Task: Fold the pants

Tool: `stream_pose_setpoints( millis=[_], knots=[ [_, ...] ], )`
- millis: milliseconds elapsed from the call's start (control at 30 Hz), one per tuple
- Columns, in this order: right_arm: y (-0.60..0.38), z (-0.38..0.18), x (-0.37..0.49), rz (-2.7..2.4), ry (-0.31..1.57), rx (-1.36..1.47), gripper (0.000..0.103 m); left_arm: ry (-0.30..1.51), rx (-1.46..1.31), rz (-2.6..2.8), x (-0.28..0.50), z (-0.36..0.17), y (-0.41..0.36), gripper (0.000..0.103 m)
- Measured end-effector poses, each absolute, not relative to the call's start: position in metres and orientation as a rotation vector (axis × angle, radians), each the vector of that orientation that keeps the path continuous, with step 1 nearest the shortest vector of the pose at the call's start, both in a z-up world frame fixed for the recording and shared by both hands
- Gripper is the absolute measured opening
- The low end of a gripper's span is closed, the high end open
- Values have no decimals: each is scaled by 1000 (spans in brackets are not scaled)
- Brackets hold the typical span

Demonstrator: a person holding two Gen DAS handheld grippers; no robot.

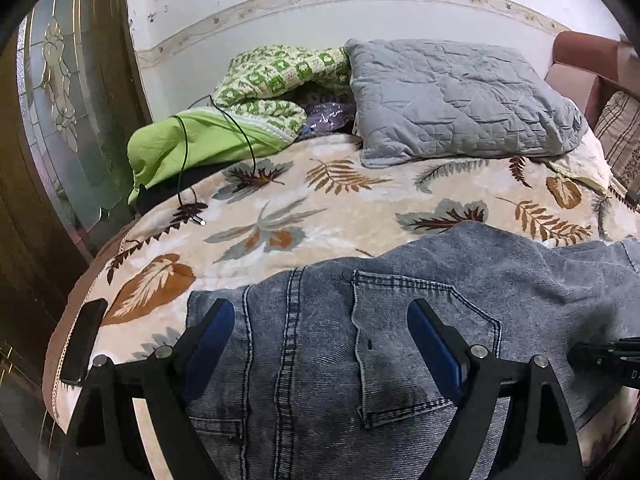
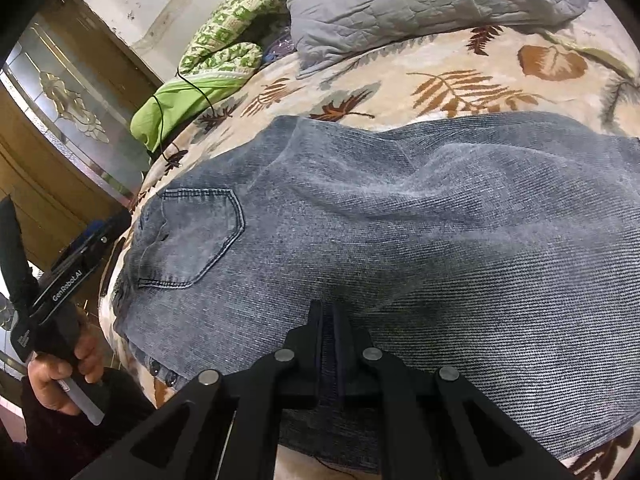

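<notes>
Bed (image 1: 304,216) with the leaf-print blanket is filling both views; jeans (image 2: 400,240) are lying flat on it across the lower half of each frame, seat side up.

Handling call: heavy-ish denim, soft but with body, not slippery, nothing fragile. It's going to drape and drag on the fleece blanket rather than slide. Best holds look like the waistband, side seams or hem edge, thick stitched layers, not mid-panel.

Orientation: in the right wrist view the waist end with the back pocket (image 2: 200,236) is sitting at left, legs running off to the right, so the long axis is going left-right across the frame.

Right tool (image 2: 328,320) is clamping a fold of denim at the near edge, bottom centre. Left tool (image 1: 320,324) is hovering wide open over the seat and center seam (image 1: 290,344), gripping nothing.
</notes>
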State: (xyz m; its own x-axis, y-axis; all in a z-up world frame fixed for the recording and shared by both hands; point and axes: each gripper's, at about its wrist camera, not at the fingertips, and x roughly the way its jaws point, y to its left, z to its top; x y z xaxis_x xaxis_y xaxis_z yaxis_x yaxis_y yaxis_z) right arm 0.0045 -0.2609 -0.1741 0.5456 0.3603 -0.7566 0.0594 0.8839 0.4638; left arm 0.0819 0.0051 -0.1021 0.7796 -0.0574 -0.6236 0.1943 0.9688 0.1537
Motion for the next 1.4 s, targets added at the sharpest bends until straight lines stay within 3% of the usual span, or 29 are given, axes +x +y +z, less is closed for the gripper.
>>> stream_pose_setpoints(
  millis=[967,1133,1400],
  knots=[
    [-247,-169,7,170,959,343,7,815,199,-236,90,-125,-27,89],
    [-251,-171,7,185,957,367,8,987,155,-253,99,-159,-32,102],
    [-256,-172,9,202,968,409,8,937,203,-235,90,-166,-40,103]
  ],
)
